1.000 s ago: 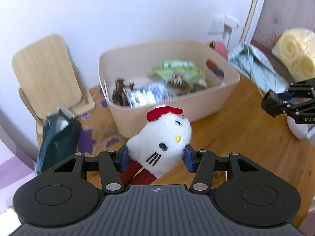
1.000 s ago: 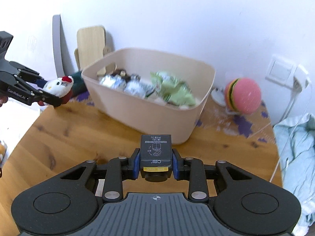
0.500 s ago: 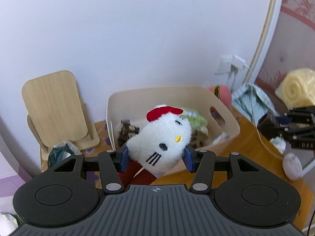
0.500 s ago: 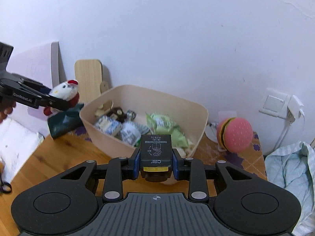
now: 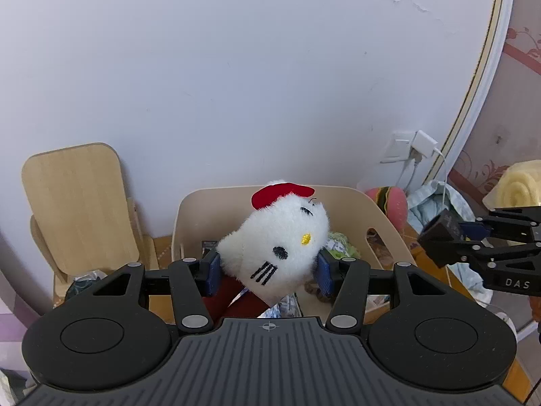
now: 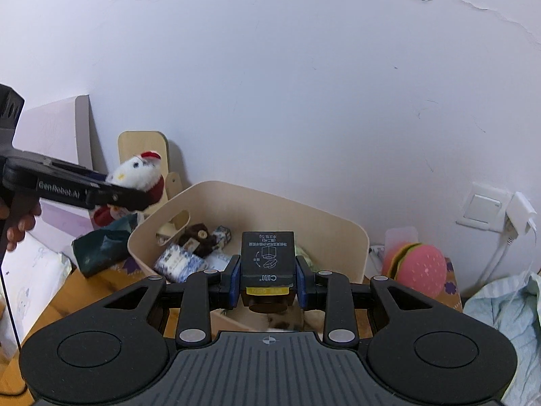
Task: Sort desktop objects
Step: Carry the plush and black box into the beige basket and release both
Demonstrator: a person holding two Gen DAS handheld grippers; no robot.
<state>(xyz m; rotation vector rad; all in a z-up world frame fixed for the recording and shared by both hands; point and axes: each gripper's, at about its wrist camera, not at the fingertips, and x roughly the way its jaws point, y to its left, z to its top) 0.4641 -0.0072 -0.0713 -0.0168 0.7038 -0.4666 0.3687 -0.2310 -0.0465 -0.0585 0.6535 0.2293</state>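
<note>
Left wrist view, hidden: the plush cat (image 5: 277, 237) is covering much of the beige bin (image 5: 382, 216), so most of the contents are showing only as scraps of green and blue-white wrapper; the toy's dark red lower part is running out of sight behind the gripper body.
Left wrist view, toy and fingers: the left gripper (image 5: 268, 269) is squeezing the white plush cat between both blue pads (image 5: 213, 270), its face tilting to the right, its red bow uppermost.
Left wrist view, pose: the gripper is hanging level in the air in front of the bin, facing the wall; the right gripper (image 5: 443, 233) is entering from the right edge, carrying a dark box (image 5: 439, 227).
Right wrist view, hidden: small print on the black box (image 6: 267, 253) is too fine to read; a brown part under it is being cut off by the gripper body.
Right wrist view, box and fingers: the right gripper (image 6: 267, 280) is clamping the black box, pads touching both its sides, above the bin's (image 6: 341, 223) near rim.
Right wrist view, pose: the left gripper (image 6: 135, 187) is reaching in from the left, holding the cat (image 6: 137, 172) in the air beside the bin's left wall, with part of the person's hand (image 6: 17, 226) showing at the edge.
</note>
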